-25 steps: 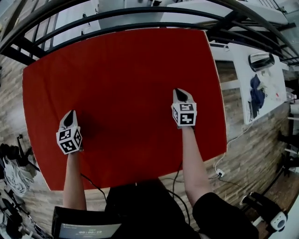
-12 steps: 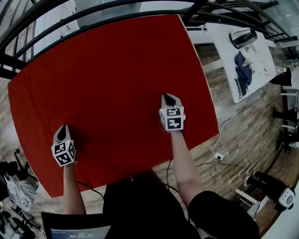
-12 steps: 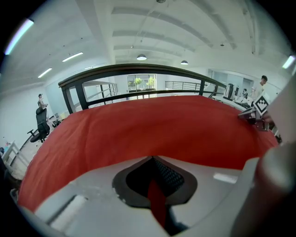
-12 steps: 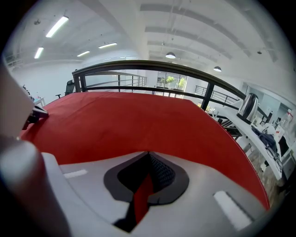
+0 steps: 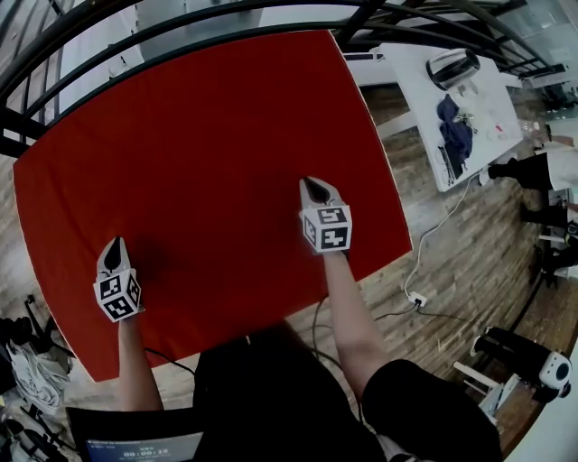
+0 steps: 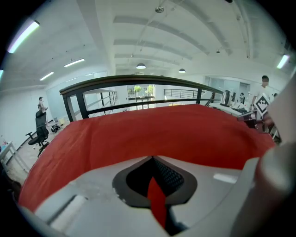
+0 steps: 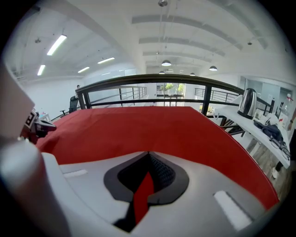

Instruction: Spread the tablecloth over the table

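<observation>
A red tablecloth (image 5: 208, 153) lies flat over the table and covers the top from edge to edge. My left gripper (image 5: 112, 250) rests on the cloth near its near-left corner. A thin fold of red cloth (image 6: 156, 199) is pinched between its shut jaws. My right gripper (image 5: 313, 188) sits on the near-right part of the cloth, and its jaws are shut on a similar red fold (image 7: 142, 194). In both gripper views the cloth (image 7: 152, 129) stretches away smoothly to the far edge.
A black railing (image 5: 181, 27) curves along the table's far side. To the right stands a white side table (image 5: 470, 108) with a kettle and a blue cloth. A cable and socket (image 5: 417, 298) lie on the wooden floor, and gear (image 5: 23, 361) is piled at lower left.
Both grippers, still pinching the cloth, have drifted left and nearer in the head view. The view has swung, so more of the floor at the right shows.
</observation>
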A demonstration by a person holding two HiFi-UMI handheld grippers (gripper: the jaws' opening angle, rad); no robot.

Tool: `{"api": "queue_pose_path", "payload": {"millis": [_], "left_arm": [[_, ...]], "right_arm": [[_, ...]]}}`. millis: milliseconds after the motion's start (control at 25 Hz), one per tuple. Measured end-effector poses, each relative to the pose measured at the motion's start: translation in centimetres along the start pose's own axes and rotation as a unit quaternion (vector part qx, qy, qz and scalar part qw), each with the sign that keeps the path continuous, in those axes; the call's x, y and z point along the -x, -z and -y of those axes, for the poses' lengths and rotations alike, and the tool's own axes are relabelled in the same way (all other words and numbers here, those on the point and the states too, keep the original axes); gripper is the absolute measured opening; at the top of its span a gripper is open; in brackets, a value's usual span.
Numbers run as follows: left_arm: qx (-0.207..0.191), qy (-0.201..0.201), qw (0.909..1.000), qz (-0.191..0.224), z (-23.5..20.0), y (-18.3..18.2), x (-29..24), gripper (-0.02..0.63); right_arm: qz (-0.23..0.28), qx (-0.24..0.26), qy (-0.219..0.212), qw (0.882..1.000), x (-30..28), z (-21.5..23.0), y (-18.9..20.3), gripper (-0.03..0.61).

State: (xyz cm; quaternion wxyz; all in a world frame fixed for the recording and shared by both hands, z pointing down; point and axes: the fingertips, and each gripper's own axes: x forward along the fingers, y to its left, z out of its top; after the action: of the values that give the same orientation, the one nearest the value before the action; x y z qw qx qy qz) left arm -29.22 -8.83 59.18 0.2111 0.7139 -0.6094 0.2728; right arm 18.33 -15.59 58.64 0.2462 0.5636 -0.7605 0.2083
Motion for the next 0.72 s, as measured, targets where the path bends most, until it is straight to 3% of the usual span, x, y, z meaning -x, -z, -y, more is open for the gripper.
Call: {"api": "queue_pose_path", "payload": {"millis": [320,520,720], "left_arm": [[0.002,0.04,0.9966,0.072,3.9,-4.6,6.2,0.006],[-0.005,0.095,0.9859,0.138,8.1,-9.3,8.6,0.006],[0.001,0.094,0.9782,0.185,9.0,-12.4,13.6,0.006]], "right_arm": [[0.067,-0.036,-0.081,0.994,7.8,-9.3,-5.6,0.011],[0.136,-0.038,-0.091,0.986,13.7,-12.0,-10.5,0.011],[0.162,-0.013,-0.124,0.979,17.9,-14.4,-12.2,0.011]]}}
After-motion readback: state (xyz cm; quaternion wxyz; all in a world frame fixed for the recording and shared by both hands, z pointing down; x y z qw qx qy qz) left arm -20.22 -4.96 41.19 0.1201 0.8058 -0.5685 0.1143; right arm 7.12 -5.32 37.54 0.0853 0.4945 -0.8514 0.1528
